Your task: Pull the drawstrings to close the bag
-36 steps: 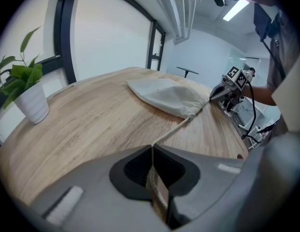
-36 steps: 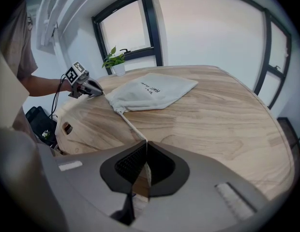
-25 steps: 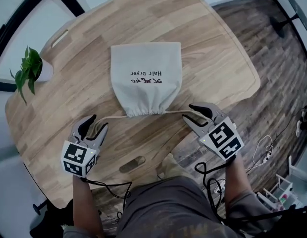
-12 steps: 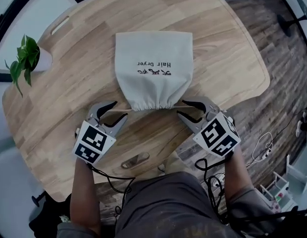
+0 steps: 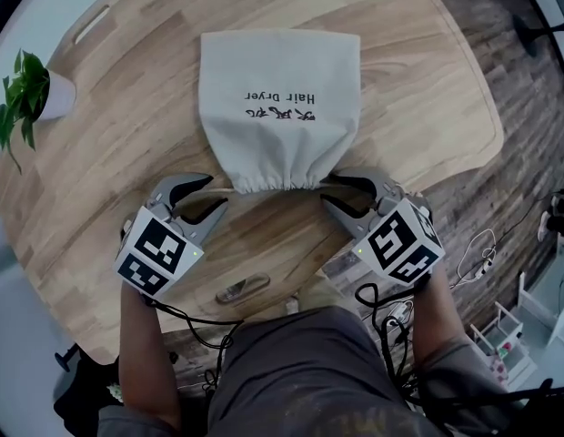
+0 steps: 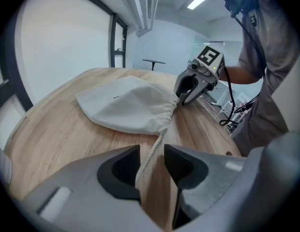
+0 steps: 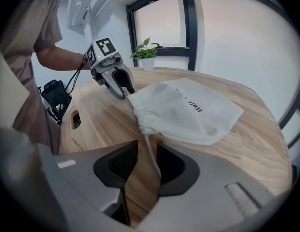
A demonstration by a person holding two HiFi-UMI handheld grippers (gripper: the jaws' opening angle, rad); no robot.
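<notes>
A beige cloth drawstring bag [image 5: 277, 107] printed "Hair Dryer" lies flat on the round wooden table [image 5: 428, 71], its gathered mouth [image 5: 277, 185] toward me. My left gripper [image 5: 214, 192] sits just left of the mouth, my right gripper [image 5: 329, 189] just right of it. In the left gripper view the left drawstring [image 6: 157, 141] runs loosely through the gap of the left gripper [image 6: 151, 151], jaws apart. In the right gripper view the right drawstring [image 7: 151, 151] lies between the parted jaws of the right gripper [image 7: 147, 149]. Both are open.
A small potted plant [image 5: 23, 98] stands at the table's left edge. There is a slot cut-out [image 5: 241, 289] in the table near my body and another [image 5: 91, 21] at the far left. Cables [image 5: 482, 253] and dark wood floor lie to the right.
Both grippers have moved inward from wide apart to right beside the bag's mouth. The drawstrings, stretched taut before, now lie short and slack between parted jaws.
</notes>
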